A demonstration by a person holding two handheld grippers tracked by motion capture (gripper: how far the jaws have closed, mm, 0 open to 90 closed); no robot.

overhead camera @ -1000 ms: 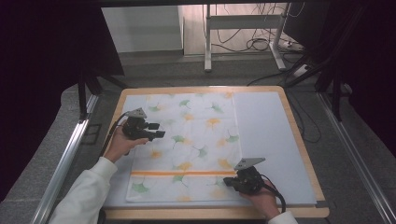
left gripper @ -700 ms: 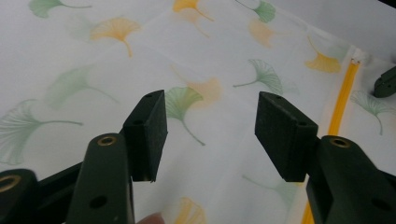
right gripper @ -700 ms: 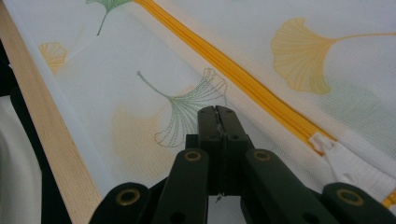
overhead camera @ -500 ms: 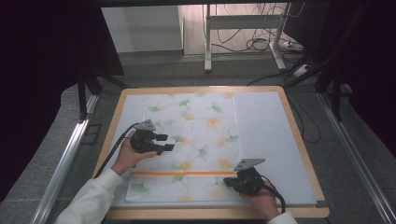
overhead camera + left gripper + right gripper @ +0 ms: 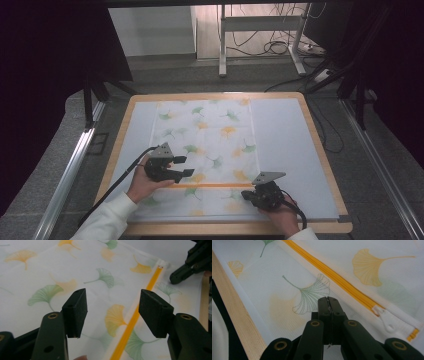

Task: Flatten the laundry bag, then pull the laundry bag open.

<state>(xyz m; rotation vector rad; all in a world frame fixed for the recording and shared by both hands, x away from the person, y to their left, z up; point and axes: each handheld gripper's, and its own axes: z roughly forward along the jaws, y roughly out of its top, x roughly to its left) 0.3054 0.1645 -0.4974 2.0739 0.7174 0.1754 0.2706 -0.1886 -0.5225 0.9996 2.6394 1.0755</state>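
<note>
A white mesh bag [image 5: 210, 130] printed with green and yellow ginkgo leaves lies flat on the table. An orange zipper [image 5: 215, 185] runs across its near part. My left gripper [image 5: 187, 166] hovers open just above the zipper [image 5: 136, 315], its jaws [image 5: 113, 312] wide apart with nothing between them. My right gripper [image 5: 245, 195] is shut, its tip [image 5: 328, 300] resting on the fabric on the near side of the zipper [image 5: 332, 275]. The white zipper pull [image 5: 387, 320] lies to the right of the shut tip. The left gripper view also shows the right gripper [image 5: 186, 270] beyond the zipper's end.
A pale blue-grey mat [image 5: 285, 140] covers the wooden table [image 5: 225, 230], with a bare strip to the bag's right. The table's near wooden edge [image 5: 239, 322] runs close by the right gripper. Cables and a desk frame [image 5: 260, 30] stand on the floor beyond.
My left gripper has moved nearer and to the right, from the bag's left middle down to just above the zipper. The right gripper has stayed where it was.
</note>
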